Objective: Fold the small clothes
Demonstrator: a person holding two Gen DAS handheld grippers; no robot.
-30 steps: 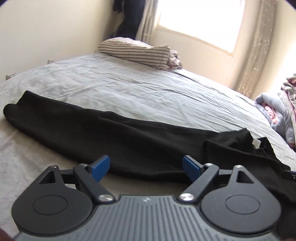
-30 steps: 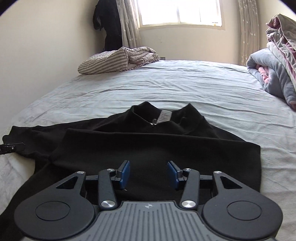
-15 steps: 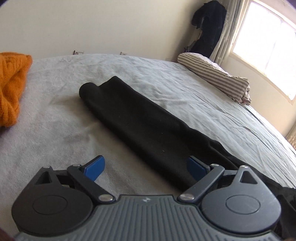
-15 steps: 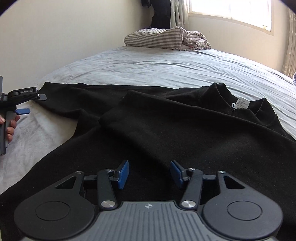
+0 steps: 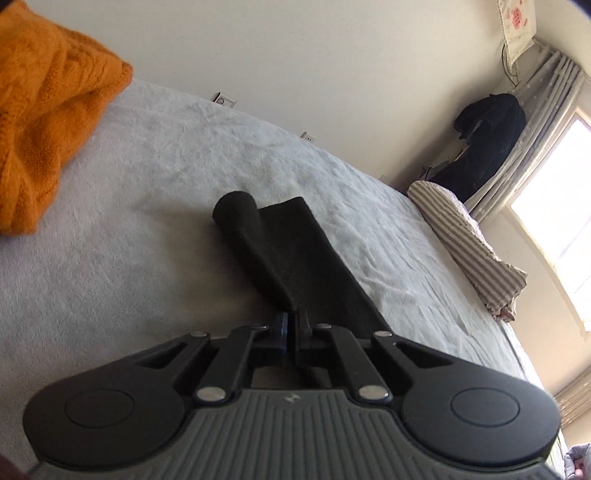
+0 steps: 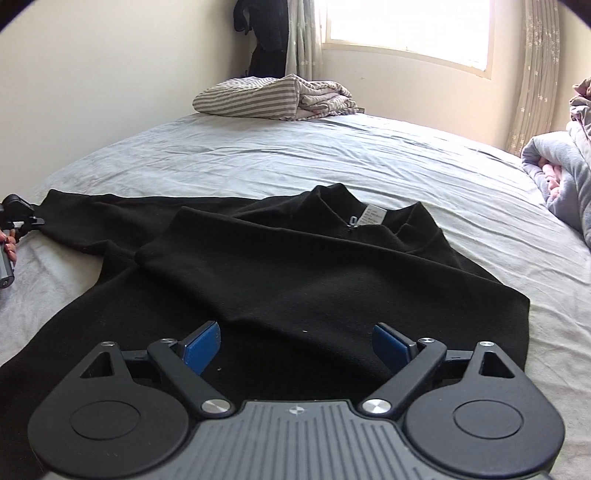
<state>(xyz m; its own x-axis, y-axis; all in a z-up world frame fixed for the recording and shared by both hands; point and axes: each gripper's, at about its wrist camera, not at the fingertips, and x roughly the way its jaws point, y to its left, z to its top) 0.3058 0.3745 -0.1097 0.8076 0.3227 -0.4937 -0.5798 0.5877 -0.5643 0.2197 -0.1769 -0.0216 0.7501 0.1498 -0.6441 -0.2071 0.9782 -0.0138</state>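
The black top (image 6: 295, 273) lies flat on the grey bed (image 6: 295, 155), spread across it from left to right in the right wrist view, with its collar and white neck label (image 6: 373, 215) on the far side, toward the window (image 6: 406, 26). Its hem runs along the near side, under the right claw (image 6: 297, 345). 1 sleeve (image 5: 280, 251) stretches out to the left as a long narrow band; in the left wrist view its long axis runs away from the camera toward the wall, and its near edge is rolled over into a thick fold. The fabric is plain, matte and dark, with soft creases across the chest.

The left claw (image 5: 291, 328) is closed tight on the near end of that sleeve, with cloth pinched between its blue pads. The right claw hovers over the lower body of the top, spread wide and holding nothing.

An orange knit (image 5: 44, 110) sits at the bed's corner, and a striped bundle (image 6: 273, 96) lies by the window.
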